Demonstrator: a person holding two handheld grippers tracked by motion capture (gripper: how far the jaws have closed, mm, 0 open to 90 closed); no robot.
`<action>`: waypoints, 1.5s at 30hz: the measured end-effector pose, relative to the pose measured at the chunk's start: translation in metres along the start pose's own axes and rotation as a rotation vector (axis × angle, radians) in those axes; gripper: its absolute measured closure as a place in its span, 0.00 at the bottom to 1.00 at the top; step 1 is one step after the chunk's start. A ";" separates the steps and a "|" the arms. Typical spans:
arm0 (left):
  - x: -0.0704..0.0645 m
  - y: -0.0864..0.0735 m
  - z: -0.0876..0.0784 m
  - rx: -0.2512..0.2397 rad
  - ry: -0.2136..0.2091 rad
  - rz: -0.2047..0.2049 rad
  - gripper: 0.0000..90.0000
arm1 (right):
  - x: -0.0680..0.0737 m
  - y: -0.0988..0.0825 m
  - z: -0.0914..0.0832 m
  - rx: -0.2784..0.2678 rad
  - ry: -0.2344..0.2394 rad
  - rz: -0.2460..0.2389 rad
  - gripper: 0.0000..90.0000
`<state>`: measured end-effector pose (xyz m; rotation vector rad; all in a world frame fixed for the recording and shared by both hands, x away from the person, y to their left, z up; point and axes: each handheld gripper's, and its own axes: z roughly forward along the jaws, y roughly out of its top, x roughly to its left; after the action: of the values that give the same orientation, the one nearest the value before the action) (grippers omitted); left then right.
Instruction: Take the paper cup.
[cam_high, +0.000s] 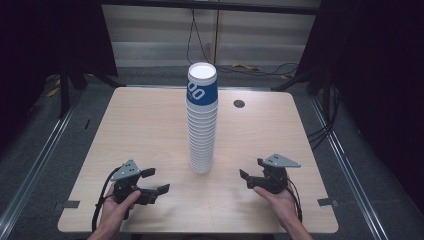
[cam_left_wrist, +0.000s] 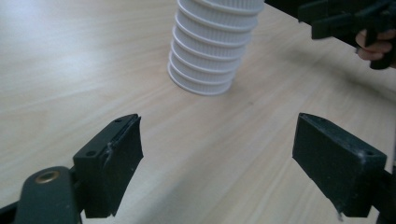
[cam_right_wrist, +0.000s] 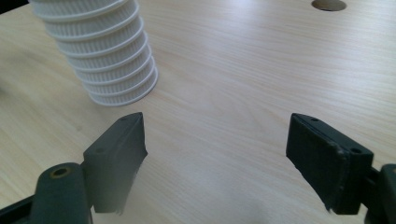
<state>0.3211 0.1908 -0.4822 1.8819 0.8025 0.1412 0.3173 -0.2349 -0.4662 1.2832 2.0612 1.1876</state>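
Cup stack (cam_high: 202, 120) — upright, mid-table (cam_high: 150, 125). Left gripper (cam_high: 156, 181), right gripper (cam_high: 252, 175) — both spread wide, empty, flanking it.

The top cup (cam_high: 202, 85) bears white "00" on its blue band.

Wooden table (cam_high: 150, 130), round hole (cam_high: 239, 104) near far edge; cables (cam_high: 260, 67) on floor behind.

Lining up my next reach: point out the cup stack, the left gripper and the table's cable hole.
cup stack (cam_high: 202, 127), high view, on the white ribbed middle.
left gripper (cam_high: 154, 181), high view, midway between its open fingertips.
cable hole (cam_high: 239, 104), high view, on its dark centre.
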 end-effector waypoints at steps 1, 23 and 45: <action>0.000 0.000 0.001 0.000 0.005 0.000 0.18 | -0.001 0.000 -0.001 0.000 0.003 0.010 0.22; 0.000 0.005 0.002 -0.002 0.030 0.024 0.18 | 0.013 0.023 -0.013 -0.078 0.132 0.004 0.29; -0.004 0.005 -0.002 -0.016 0.003 0.069 0.18 | 0.026 0.090 -0.023 -0.185 0.219 -0.074 0.27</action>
<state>0.3195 0.1884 -0.4759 1.8958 0.7364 0.1929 0.3333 -0.2035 -0.3761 1.0220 2.0701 1.5020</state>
